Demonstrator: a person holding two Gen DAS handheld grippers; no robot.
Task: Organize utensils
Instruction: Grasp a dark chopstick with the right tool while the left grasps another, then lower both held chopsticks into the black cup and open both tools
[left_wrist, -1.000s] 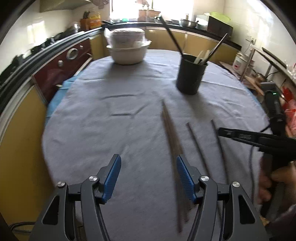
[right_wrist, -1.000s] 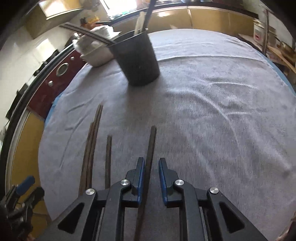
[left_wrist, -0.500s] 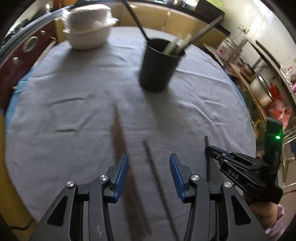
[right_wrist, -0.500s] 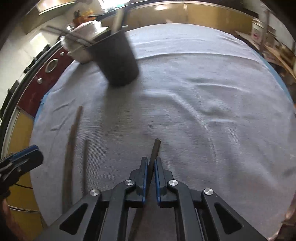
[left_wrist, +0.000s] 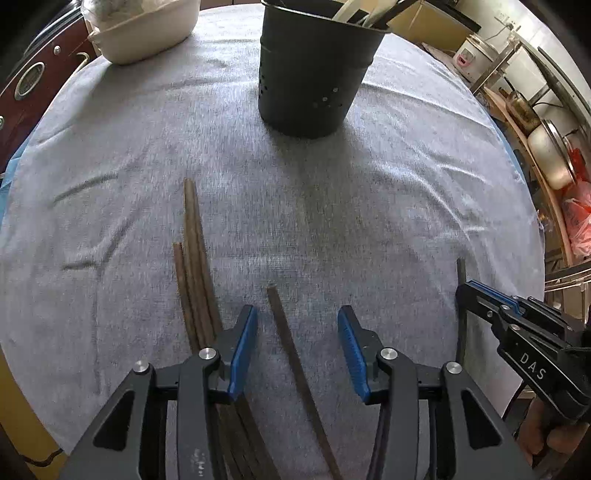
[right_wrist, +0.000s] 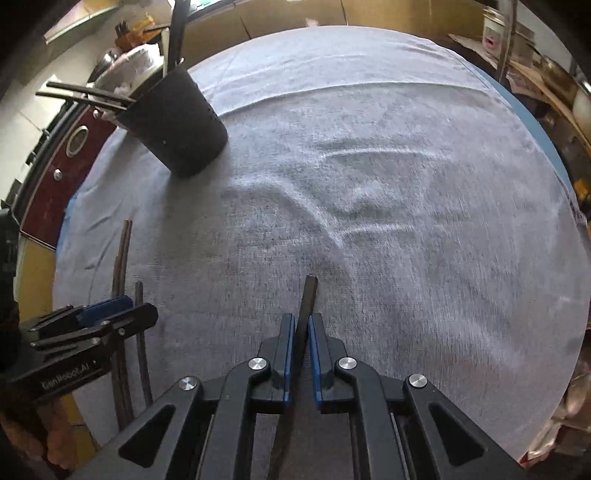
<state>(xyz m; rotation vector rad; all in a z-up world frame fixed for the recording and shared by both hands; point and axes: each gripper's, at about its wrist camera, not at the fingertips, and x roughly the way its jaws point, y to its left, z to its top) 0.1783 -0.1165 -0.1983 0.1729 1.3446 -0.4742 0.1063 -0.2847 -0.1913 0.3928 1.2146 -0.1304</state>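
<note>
Dark brown chopsticks lie on a grey cloth. My left gripper is open and straddles one single chopstick; a bundle of chopsticks lies just left of its left finger. My right gripper is shut on another chopstick, whose tip sticks out ahead of the pads; it also shows at the right of the left wrist view. A black perforated utensil holder with utensils in it stands further back; in the right wrist view it stands far left.
A white lidded bowl sits behind the holder at the far left. The round table's cloth is wrinkled in the middle. Kitchen counters and shelves ring the table. My left gripper shows at the left of the right wrist view.
My left gripper moved forward and down over the single chopstick, jaws narrower. My right gripper closed on its chopstick and swung right, so the holder shifted left in its view.
</note>
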